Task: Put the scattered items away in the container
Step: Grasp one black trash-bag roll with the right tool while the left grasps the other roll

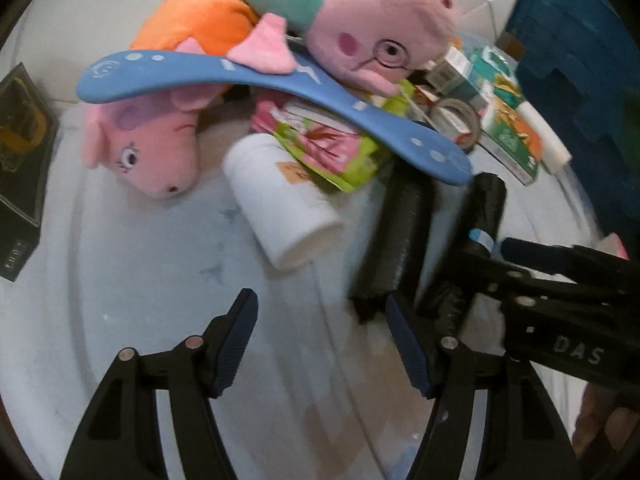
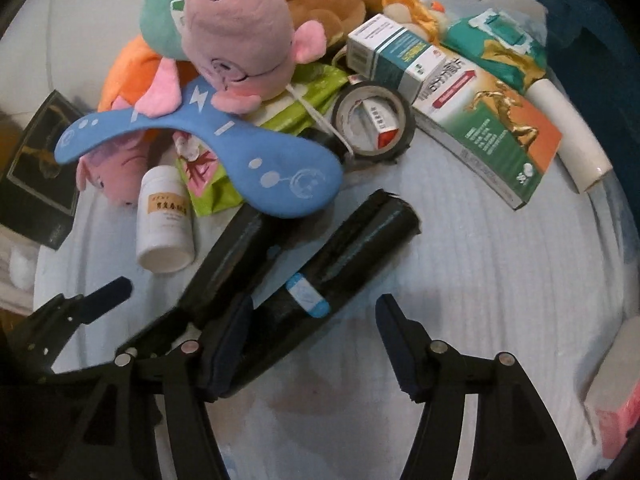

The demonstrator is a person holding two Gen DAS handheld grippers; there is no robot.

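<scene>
The blue crate (image 1: 576, 52) is chopped off by the right edge in both views, so only a corner of it shows. Same deal with the black box (image 1: 20, 168) on the left, half out of frame, and its gold print is too smeary to read. The blue boomerang (image 2: 192, 152) covers most of the pink pig plush (image 2: 108, 172) and part of the green packet (image 2: 208, 184). The brown plush (image 2: 332, 4) is mostly buried behind the pig with glasses (image 2: 240, 40). The label on the white bottle (image 2: 166, 216) is too small to make out. Something pink (image 2: 616, 416) peeks in at the lower right, can't tell what it is.
</scene>
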